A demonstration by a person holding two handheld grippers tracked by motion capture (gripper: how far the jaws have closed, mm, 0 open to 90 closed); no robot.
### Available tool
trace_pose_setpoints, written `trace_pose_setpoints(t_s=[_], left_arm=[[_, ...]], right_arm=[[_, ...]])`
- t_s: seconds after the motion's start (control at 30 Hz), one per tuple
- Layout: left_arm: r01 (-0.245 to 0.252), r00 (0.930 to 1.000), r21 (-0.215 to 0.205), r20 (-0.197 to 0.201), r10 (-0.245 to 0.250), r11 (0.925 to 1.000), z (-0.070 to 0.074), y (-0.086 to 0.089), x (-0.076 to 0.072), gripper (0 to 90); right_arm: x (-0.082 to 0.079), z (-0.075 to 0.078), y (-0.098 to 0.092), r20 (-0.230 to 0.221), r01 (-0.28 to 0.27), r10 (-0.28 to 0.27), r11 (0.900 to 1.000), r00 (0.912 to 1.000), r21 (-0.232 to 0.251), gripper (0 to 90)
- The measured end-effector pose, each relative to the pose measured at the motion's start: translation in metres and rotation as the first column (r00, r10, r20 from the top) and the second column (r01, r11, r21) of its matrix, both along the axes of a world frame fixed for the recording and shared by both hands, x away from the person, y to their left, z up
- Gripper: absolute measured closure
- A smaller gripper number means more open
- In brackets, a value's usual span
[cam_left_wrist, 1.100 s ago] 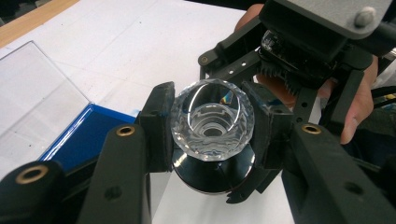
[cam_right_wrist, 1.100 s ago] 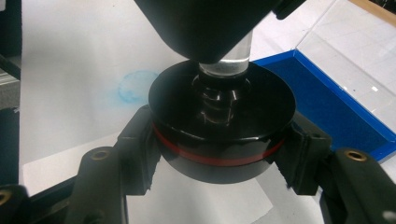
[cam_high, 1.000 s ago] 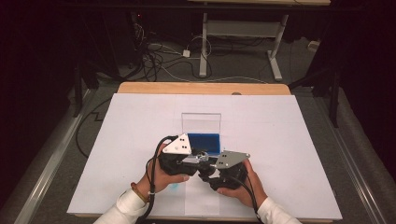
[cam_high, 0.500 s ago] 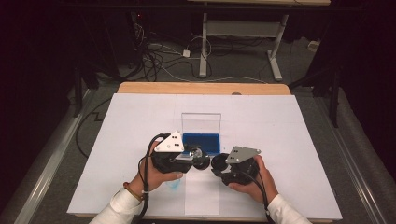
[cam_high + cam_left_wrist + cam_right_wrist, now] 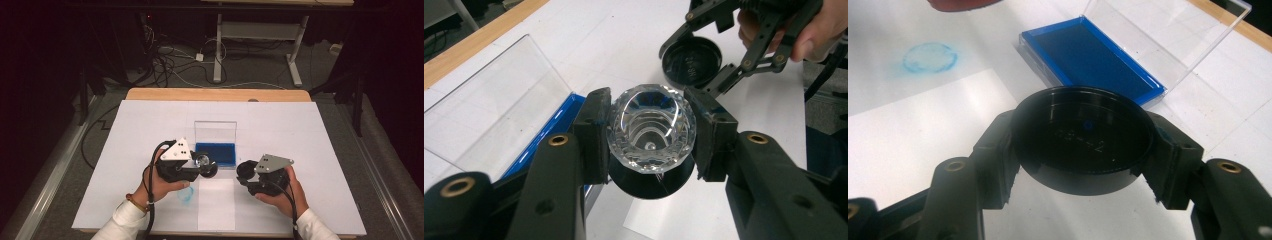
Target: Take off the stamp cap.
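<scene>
My left gripper (image 5: 205,165) (image 5: 651,134) is shut on a round stamp (image 5: 206,162) (image 5: 651,127) with a clear faceted top and a black body, held just in front of the blue ink pad (image 5: 216,153) (image 5: 558,122). My right gripper (image 5: 246,172) (image 5: 1083,147) is shut on the stamp's black round cap (image 5: 245,170) (image 5: 1083,137) (image 5: 691,60), a short way to the right of the stamp and apart from it. The pad's clear lid (image 5: 215,131) (image 5: 1168,35) stands open behind it.
A faint blue ring-shaped print (image 5: 185,196) (image 5: 930,57) marks the white table cover near the left hand. A white paper sheet (image 5: 216,210) (image 5: 908,140) lies at the front edge between the hands. The wooden table edge (image 5: 215,95) runs along the far side.
The right gripper has pulled away to the right with the black cap, which was against the stamp a second ago. The left gripper with the stamp has stayed nearly still.
</scene>
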State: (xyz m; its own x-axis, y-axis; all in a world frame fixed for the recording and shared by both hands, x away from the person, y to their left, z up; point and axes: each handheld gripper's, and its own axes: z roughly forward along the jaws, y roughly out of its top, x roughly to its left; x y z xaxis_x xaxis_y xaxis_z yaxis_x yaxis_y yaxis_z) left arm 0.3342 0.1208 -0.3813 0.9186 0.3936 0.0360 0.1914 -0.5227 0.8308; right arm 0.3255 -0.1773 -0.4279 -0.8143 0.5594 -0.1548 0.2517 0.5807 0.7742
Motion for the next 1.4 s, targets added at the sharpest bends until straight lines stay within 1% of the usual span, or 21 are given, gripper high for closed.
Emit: trace_pose_setpoints(t_s=[0.17, 0.37, 0.43, 0.6, 0.63, 0.73, 1.0, 1.1, 1.2, 1.33, 1.4], left_arm=[[-0.015, 0.9999, 0.016, -0.005, 0.015, 0.9998, -0.001, 0.003, 0.003, 54.8], [-0.035, 0.9994, 0.018, -0.001, 0.035, 0.9992, -0.001, 0.008, 0.005, 54.7], [-0.041, 0.9992, 0.020, 0.001, 0.041, 0.9990, -0.001, 0.009, 0.005, 54.7], [-0.053, 0.9985, 0.026, 0.013, 0.053, 0.9982, -0.001, 0.010, 0.006, 54.7], [-0.053, 0.9985, 0.025, 0.011, 0.053, 0.9983, -0.001, 0.011, 0.006, 54.7], [-0.061, 0.9981, 0.027, 0.009, 0.061, 0.9978, -0.001, 0.012, 0.007, 54.8], [-0.073, 0.9973, 0.037, 0.009, 0.073, 0.9966, -0.003, 0.015, 0.010, 54.7], [-0.080, 0.9968, 0.044, 0.009, 0.080, 0.9958, -0.004, 0.017, 0.012, 54.7], [-0.088, 0.9961, 0.052, 0.007, 0.088, 0.9947, -0.006, 0.018, 0.013, 54.7], [-0.094, 0.9955, 0.054, 0.008, 0.094, 0.9941, -0.005, 0.019, 0.014, 54.7], [-0.104, 0.9946, 0.063, 0.008, 0.103, 0.9926, -0.004, 0.018, 0.014, 54.7]], right_arm=[[-0.007, 0.004, -0.007, 0.011, -0.003, 0.003, 1.000, 0.9999, 0.014, 38.9], [-0.018, 0.010, -0.020, 0.025, 0.014, -0.015, 0.999, 0.9996, 0.031, 38.9], [-0.022, 0.012, -0.024, 0.036, 0.022, -0.023, 0.999, 0.9991, 0.025, 38.9], [-0.032, 0.015, -0.038, 0.048, 0.042, -0.044, 0.998, 0.9979, 0.037, 38.9], [-0.036, 0.016, -0.043, 0.050, 0.046, -0.049, 0.998, 0.9976, 0.047, 38.9], [-0.040, 0.016, -0.048, 0.054, 0.056, -0.058, 0.997, 0.9968, 0.051, 38.9], [-0.052, 0.011, -0.062, 0.060, 0.081, -0.083, 0.996, 0.9948, 0.026, 38.9], [-0.056, 0.012, -0.068, 0.064, 0.093, -0.095, 0.995, 0.9934, 0.037, 38.8], [-0.059, 0.012, -0.072, 0.072, 0.100, -0.102, 0.994, 0.9922, 0.032, 38.8], [-0.060, 0.012, -0.078, 0.067, 0.107, -0.110, 0.993, 0.9917, 0.039, 38.8], [-0.060, 0.012, -0.080, 0.064, 0.111, -0.114, 0.993, 0.9914, 0.042, 38.8]])
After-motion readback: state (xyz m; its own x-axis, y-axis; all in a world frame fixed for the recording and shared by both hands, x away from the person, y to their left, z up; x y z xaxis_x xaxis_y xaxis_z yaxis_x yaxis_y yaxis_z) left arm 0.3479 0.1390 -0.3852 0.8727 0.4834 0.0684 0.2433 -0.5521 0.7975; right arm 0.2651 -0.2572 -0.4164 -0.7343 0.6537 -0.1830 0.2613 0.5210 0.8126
